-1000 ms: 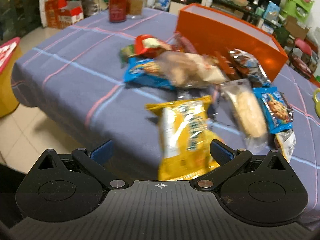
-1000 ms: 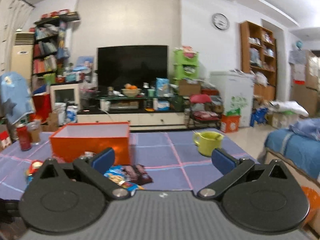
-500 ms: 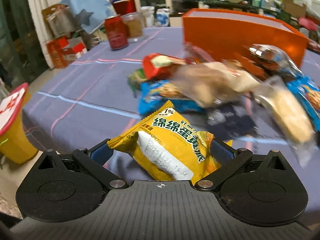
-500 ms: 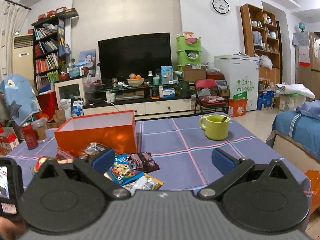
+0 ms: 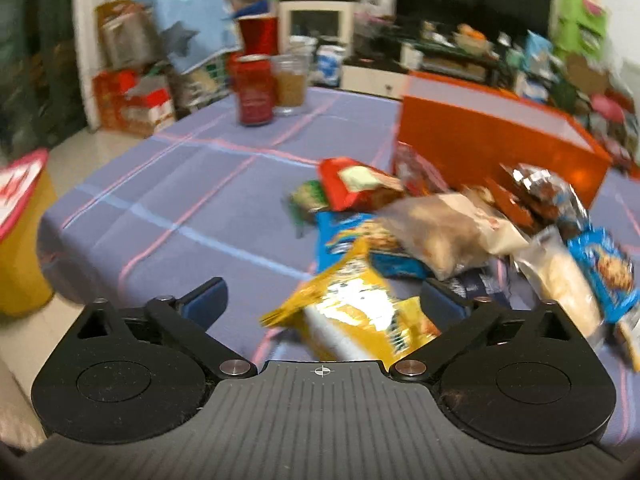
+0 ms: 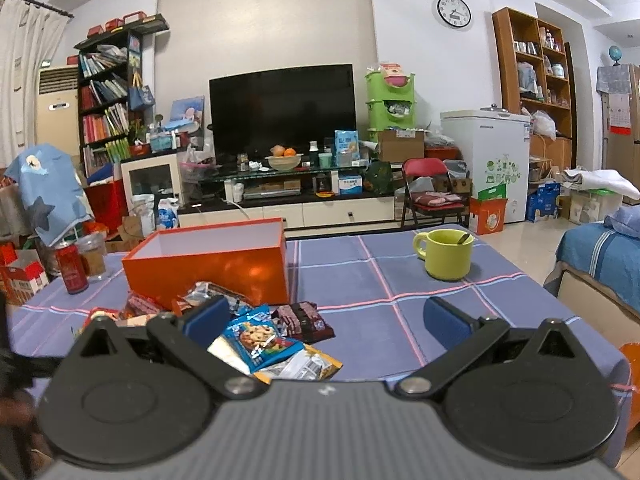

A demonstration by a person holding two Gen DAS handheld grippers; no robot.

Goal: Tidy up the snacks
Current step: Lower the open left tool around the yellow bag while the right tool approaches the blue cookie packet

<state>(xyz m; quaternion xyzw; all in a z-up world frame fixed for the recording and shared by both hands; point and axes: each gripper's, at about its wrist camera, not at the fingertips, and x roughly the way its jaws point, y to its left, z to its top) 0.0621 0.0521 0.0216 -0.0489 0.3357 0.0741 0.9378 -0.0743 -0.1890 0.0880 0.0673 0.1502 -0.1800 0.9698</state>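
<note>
Our left gripper [image 5: 322, 300], jaws spread, now lets the yellow snack packet [image 5: 352, 316] slump rightward against one finger; our right gripper [image 6: 326, 318] hovers agape, lower over the pile before the orange box [image 6: 208, 260].

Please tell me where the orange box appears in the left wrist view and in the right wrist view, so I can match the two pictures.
Left wrist view: the orange box is upper right, behind the snack pile.
Right wrist view: the same box is left of centre, also behind the snacks.
Shared landmark: the red can, standing on the table to the left of the box in both views.
</note>
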